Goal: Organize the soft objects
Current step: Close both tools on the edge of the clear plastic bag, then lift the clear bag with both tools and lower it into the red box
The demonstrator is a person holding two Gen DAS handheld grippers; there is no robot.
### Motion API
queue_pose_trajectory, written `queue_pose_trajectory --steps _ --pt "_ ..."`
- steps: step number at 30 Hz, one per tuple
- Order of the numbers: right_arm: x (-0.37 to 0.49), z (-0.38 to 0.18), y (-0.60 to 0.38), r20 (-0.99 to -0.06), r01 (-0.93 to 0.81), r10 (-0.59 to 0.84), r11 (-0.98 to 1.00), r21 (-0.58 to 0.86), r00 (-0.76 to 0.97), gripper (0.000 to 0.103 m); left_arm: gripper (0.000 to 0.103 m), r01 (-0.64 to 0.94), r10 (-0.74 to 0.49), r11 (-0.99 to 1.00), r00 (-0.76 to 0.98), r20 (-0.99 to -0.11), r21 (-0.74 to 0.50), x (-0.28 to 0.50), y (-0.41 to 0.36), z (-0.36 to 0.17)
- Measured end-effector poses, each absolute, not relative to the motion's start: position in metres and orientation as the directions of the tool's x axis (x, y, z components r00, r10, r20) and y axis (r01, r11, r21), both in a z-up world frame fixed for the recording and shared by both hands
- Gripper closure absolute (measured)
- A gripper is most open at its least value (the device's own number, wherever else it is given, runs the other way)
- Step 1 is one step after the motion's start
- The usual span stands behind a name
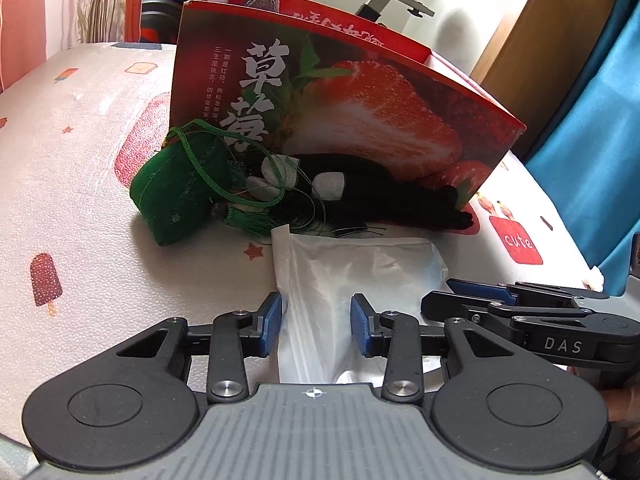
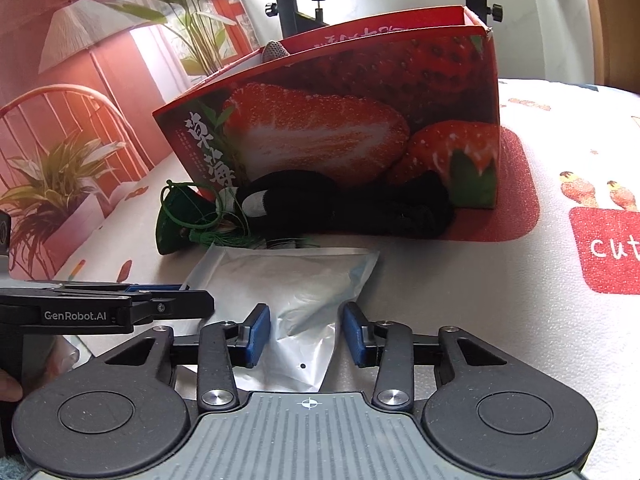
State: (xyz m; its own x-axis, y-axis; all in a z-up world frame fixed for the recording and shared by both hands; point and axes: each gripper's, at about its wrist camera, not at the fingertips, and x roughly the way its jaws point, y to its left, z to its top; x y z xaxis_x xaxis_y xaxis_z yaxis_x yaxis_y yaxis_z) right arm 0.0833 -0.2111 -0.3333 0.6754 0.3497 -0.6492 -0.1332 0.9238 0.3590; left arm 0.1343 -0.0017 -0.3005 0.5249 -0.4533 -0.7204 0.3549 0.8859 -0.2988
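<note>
Printed foam mat [image 1: 80, 152] beneath strawberry box [image 1: 360, 112], perhaps an exercise bike behind; both grippers [image 1: 316, 324] [image 2: 306, 330] agape, empty.

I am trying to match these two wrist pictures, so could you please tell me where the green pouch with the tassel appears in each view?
Left wrist view: the green pouch lies left of centre, at the near left corner of the strawberry box.
Right wrist view: the green pouch sits further left and looks smaller, again at the strawberry box's left corner.
Shared landmark: the black gloves right of it.

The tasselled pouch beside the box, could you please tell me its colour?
Green, cord and tassel included; the pouch shows best in the left wrist view.
</note>
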Motion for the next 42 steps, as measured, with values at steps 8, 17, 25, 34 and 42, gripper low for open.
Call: queue_pose_trajectory --steps 8,17,25,34,42 --pt "0.081 -0.335 -0.221 -0.673 -0.070 0.306 0.933 0.354 0.674 0.087 0.066 0.354 -0.440 0.892 0.534 -0.721 -0.282 0.131 -0.001 -0.299" --pt "0.080 -0.336 -0.224 -0.673 -0.055 0.280 0.940 0.336 0.685 0.101 0.101 0.316 -0.427 0.902 0.562 -0.708 -0.294 0.129 0.008 -0.300" --pt "0.068 -0.310 -0.217 -0.608 -0.123 0.299 0.941 0.315 0.736 0.101 0.102 0.337 -0.444 0.895 0.612 -0.654 -0.291 0.118 0.014 -0.281" --pt "0.054 -0.266 -0.219 -0.505 -0.163 0.296 0.943 0.292 0.811 0.101 0.102 0.410 -0.479 0.877 0.703 -0.526 -0.251 0.098 0.016 -0.240" --pt "0.076 -0.214 -0.223 -0.432 -0.199 0.296 0.946 0.256 0.852 0.101 0.101 0.467 -0.510 0.859 0.736 -0.445 -0.211 0.120 0.008 -0.197"
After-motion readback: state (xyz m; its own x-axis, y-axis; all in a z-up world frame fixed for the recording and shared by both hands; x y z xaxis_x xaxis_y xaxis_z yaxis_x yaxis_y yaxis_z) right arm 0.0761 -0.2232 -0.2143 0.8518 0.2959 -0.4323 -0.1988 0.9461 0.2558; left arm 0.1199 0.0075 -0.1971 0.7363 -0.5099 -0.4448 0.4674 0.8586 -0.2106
